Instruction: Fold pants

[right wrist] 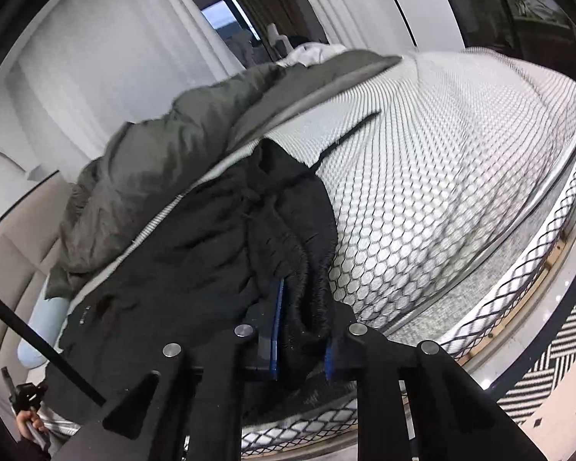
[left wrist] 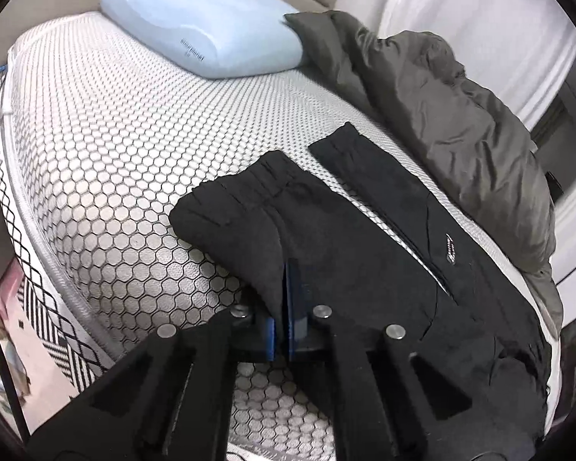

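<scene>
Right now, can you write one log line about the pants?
stage: grasp | left gripper: shut on black pants | right gripper: shut on black pants | pants on mattress

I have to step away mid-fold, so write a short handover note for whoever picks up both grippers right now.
Left gripper: shut on an edge of the black fleece pants.
Right gripper: shut on a bunched fold of the same pants.
Pants lie on the white honeycomb-patterned mattress, beside the rumpled olive-grey duvet; the pale blue pillow sits at the head.
Done: both edges gripped.
Left: fold over and smooth flat.
</scene>
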A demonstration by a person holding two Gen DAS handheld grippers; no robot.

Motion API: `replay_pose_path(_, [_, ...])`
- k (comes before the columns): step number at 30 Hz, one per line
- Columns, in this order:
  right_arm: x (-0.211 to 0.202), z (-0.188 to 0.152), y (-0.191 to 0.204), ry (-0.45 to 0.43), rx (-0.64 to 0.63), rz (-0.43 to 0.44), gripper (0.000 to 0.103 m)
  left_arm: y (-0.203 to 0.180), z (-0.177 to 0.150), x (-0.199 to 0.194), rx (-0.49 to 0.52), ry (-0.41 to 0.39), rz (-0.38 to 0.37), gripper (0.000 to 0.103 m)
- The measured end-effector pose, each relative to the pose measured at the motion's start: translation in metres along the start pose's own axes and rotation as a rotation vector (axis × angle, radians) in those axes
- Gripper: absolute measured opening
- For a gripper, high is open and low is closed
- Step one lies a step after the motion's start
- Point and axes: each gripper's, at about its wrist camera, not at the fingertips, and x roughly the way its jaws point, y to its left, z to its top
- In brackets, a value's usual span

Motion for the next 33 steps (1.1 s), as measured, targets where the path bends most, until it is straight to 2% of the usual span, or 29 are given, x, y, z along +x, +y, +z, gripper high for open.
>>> replay_pose_path(4, [0.013, -0.005, -0.016, 0.039, 0.057, -0.006, 0.015, 0.009, -0.006, 0.016, -0.028, 0.062, 0.014, 0.001])
replay_pose_path(6, [0.022, -0.008, -0.020, 0.062, 0.098, -0.001, 0.017, 0.012, -0.005, 0.015, -0.028, 0.058, 0.013, 0.002])
replay_pose_path(8, [0.020, -0.009, -0.019, 0.058, 0.109, 0.024, 0.028, 0.012, -0.004, 0.011, -0.029, 0.052, 0.013, 0.002])
replay_pose_path(9, [0.018, -0.010, -0.020, 0.052, 0.114, 0.041, 0.044, 0.014, -0.004, 0.011, -0.034, 0.057, 0.012, 0.002])
replay_pose_path(10, [0.013, -0.012, -0.021, 0.034, 0.123, 0.066, 0.051, 0.015, -0.003, 0.011, -0.045, 0.063, 0.009, 0.002])
replay_pose_path(11, [0.011, -0.015, -0.022, 0.022, 0.131, 0.086, 0.054, 0.017, -0.003, 0.012, -0.055, 0.067, 0.005, 0.003])
replay_pose_path(14, [0.011, -0.021, -0.024, 0.028, 0.158, 0.145, 0.054, 0.020, -0.003, 0.020, -0.073, 0.077, -0.006, 0.004])
replay_pose_path(16, [0.014, -0.023, -0.022, 0.030, 0.154, 0.119, 0.052, 0.021, -0.003, 0.022, -0.092, 0.073, -0.014, 0.004])
replay_pose_path(17, [0.015, -0.023, -0.019, 0.025, 0.141, 0.100, 0.041, 0.021, -0.003, 0.022, -0.094, 0.068, -0.011, 0.004])
replay_pose_path(18, [0.017, -0.022, -0.015, 0.026, 0.122, 0.068, 0.020, 0.020, -0.003, 0.021, -0.092, 0.064, -0.010, 0.003])
replay_pose_path(19, [0.017, -0.022, -0.012, 0.032, 0.108, 0.046, 0.015, 0.019, -0.003, 0.018, -0.090, 0.056, -0.010, 0.002])
replay_pose_path(26, [-0.017, 0.001, -0.009, -0.024, 0.131, 0.135, 0.013, 0.013, 0.006, -0.015, -0.086, -0.006, -0.058, 0.000])
replay_pose_path(33, [-0.021, 0.036, 0.020, -0.064, 0.065, 0.145, 0.013, -0.010, 0.036, -0.022, -0.063, -0.028, -0.085, 0.000])
